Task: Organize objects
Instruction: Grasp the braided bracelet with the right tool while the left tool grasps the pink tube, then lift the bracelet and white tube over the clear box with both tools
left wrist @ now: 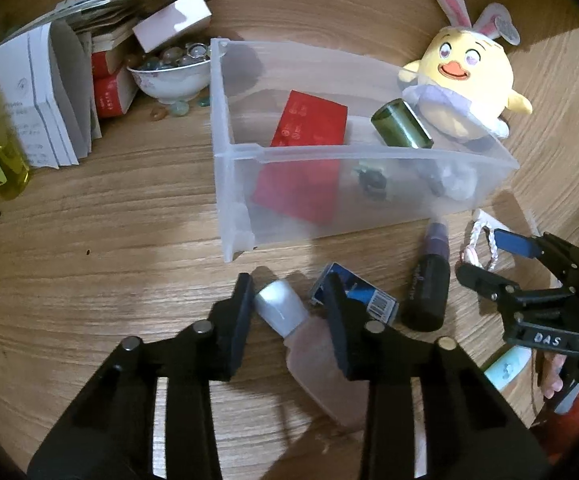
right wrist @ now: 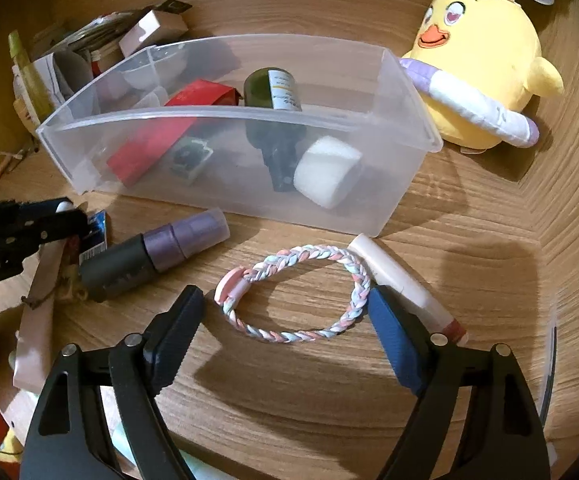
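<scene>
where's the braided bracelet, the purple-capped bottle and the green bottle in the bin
braided bracelet (right wrist: 353, 276): right wrist view, on the braid's right side
purple-capped bottle (right wrist: 197, 232): right wrist view, on its purple cap
green bottle (right wrist: 265, 90): right wrist view, on its dark body

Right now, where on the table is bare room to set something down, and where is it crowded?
Bare wood lies left of the clear bin, between it and the paper stack, and near the right gripper below the braided bracelet. The strip along the bin's near wall is crowded: dark spray bottle, white tube, blue packet, and the left gripper on a silver-capped bottle.
</scene>
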The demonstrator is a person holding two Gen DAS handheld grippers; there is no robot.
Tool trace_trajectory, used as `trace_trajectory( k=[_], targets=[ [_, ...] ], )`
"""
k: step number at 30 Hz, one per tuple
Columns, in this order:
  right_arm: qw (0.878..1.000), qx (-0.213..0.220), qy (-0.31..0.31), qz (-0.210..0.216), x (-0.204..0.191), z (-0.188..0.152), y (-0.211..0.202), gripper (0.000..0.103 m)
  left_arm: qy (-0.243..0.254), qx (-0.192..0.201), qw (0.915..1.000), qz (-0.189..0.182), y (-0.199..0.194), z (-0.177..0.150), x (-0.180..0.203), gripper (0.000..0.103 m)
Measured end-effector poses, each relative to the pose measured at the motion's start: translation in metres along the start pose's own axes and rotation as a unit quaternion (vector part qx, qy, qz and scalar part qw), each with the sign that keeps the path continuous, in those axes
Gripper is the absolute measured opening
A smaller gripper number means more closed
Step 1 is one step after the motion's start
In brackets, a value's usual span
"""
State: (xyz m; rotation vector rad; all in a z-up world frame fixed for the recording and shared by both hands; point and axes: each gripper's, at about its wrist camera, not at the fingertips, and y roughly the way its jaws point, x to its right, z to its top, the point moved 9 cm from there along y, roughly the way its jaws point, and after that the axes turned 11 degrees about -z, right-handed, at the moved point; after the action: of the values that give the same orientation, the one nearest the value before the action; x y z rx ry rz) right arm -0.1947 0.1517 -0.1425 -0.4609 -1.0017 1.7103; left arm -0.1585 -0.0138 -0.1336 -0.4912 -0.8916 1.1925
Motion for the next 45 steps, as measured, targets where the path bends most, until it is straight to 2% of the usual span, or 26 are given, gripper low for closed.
trace_trajectory(
  k=[1, 6, 8, 14, 17, 22, 24, 27, 29, 32, 34, 40, 45],
  targets=[
    [1.0, 0.002, 0.003, -0.003, 0.002, 0.001, 0.0, 0.072, -0.002, 0.0, 1.0, -0.003, 0.0, 0.0, 0.0, 0.024],
    [1.0, 0.011, 0.011, -0.009, 0.006, 0.005, -0.001, 0.044, -0.004, 0.009, 1.0, -0.002, -0.003, 0.001, -0.001, 0.024],
    [1.0, 0.014, 0.012, -0.009, 0.007, 0.005, -0.002, 0.037, -0.007, 0.01, 0.9999, -0.001, -0.004, 0.001, -0.002, 0.024],
    [1.0, 0.021, 0.011, -0.007, 0.008, 0.006, -0.003, 0.019, -0.018, 0.009, 0.9998, 0.001, -0.004, 0.003, -0.007, 0.024],
    [1.0, 0.022, 0.011, -0.002, 0.009, 0.005, -0.004, 0.017, -0.015, 0.009, 0.9998, 0.01, -0.005, 0.003, -0.008, 0.024],
    [1.0, 0.025, 0.014, 0.004, 0.008, 0.005, -0.005, 0.015, -0.02, 0.003, 0.9998, 0.009, -0.008, -0.002, -0.008, 0.06],
    [0.999, 0.028, 0.014, 0.006, 0.008, 0.004, -0.006, 0.015, -0.019, 0.01, 0.9997, 0.015, -0.013, -0.004, -0.008, 0.064],
    [0.999, 0.034, 0.013, 0.008, 0.008, 0.005, -0.009, 0.015, -0.012, 0.003, 0.9994, 0.033, -0.013, -0.009, -0.011, 0.064],
    [0.999, 0.037, 0.012, 0.01, 0.007, 0.005, -0.01, 0.015, -0.009, -0.002, 0.9992, 0.039, -0.01, -0.009, -0.011, 0.062],
    [0.999, 0.042, 0.012, 0.011, 0.007, 0.005, -0.013, 0.015, -0.001, -0.005, 0.9994, 0.035, -0.005, -0.006, -0.006, 0.046],
    [0.999, 0.046, 0.014, 0.013, 0.008, 0.006, -0.015, 0.015, 0.002, -0.005, 0.9998, 0.021, -0.003, -0.004, 0.0, 0.022],
    [0.998, 0.057, 0.024, 0.02, 0.013, 0.002, -0.027, 0.015, 0.011, 0.003, 0.9995, 0.03, -0.005, -0.009, 0.011, 0.02],
    [0.997, 0.074, 0.028, 0.021, 0.018, 0.004, -0.043, 0.015, 0.014, 0.038, 0.9985, 0.037, -0.029, -0.002, 0.017, 0.02]
  ],
)
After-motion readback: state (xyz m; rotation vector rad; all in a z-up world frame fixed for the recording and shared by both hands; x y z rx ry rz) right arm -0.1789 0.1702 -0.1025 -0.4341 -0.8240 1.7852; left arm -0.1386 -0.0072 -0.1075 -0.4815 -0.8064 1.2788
